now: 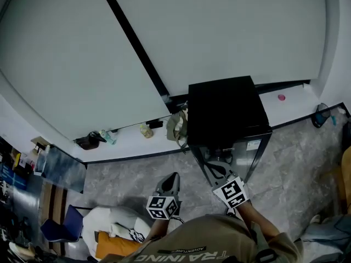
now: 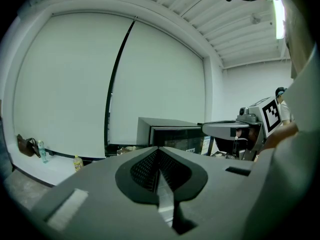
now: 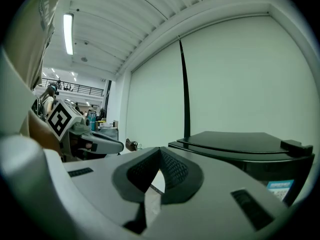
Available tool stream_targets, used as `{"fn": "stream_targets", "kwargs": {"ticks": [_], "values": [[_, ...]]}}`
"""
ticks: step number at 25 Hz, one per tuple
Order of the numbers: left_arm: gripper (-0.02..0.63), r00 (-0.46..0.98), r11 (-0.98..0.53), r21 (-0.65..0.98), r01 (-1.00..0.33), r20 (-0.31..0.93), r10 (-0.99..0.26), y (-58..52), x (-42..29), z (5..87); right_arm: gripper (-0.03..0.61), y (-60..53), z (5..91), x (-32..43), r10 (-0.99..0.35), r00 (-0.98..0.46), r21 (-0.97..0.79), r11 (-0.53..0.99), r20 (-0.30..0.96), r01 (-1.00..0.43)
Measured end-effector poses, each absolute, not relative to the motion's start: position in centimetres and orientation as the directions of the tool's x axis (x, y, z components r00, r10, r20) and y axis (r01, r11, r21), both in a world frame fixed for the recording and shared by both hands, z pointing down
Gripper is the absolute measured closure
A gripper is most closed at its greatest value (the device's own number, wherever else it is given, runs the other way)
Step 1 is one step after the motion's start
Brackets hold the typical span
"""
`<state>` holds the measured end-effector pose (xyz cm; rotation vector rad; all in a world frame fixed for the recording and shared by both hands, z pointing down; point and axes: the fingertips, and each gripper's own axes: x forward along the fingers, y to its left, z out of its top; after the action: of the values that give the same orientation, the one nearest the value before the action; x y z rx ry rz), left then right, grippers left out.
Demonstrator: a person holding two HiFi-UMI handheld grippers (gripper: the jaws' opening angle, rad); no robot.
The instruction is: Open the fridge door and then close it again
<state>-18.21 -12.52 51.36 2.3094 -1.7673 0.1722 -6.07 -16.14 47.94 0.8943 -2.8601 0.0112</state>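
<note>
Small black fridge (image 1: pixel 225 111) standing on the grey floor against the pale wall, door looking shut, right tool (image 1: pixel 215 171) closed and empty just in front of the door, left tool (image 1: pixel 172 178) closed and empty, beside it and left of the fridge

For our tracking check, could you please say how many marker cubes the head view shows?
2: one cube on the left gripper, another on the right gripper facing the fridge; none seems hidden.

Black fridge (image 1: pixel 225 111); grey veined floor (image 1: pixel 131 177); pale wall (image 1: pixel 66 53) crossed by a black stripe (image 1: pixel 134 40).
</note>
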Motion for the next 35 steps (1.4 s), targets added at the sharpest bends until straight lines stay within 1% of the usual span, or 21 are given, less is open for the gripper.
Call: {"fn": "stream_targets", "kwargs": {"ticks": [3,9,23,28,35], "values": [[0.614,0.287,-0.266,0.125,-0.956,0.21,-0.935,-13.1,-17.6,51.0,0.583,-16.6,48.2,-5.2,-0.59,-0.795,0.021,0.805,0.144,-0.593],[0.614,0.324,-0.31,0.1,-0.945,0.192,-0.926,-13.7,-16.2,50.1,0.583,-17.5,47.7,-3.9,-0.622,-0.772,0.016,0.78,0.135,-0.626],[0.614,0.329,-0.32,0.078,-0.944,0.193,-0.925,-14.4,-15.8,50.0,0.583,-17.8,47.9,-3.4,-0.618,-0.771,0.006,0.781,0.155,-0.624],[0.614,0.316,-0.299,0.113,-0.947,0.187,-0.93,-15.0,-16.5,49.9,0.583,-18.6,47.5,-3.8,-0.618,-0.774,0.024,0.783,0.14,-0.621],[0.614,0.297,-0.282,0.104,-0.954,0.18,-0.938,-15.4,-17.2,49.4,0.583,-19.0,47.3,-4.3,-0.602,-0.785,0.02,0.795,0.144,-0.606]]}}
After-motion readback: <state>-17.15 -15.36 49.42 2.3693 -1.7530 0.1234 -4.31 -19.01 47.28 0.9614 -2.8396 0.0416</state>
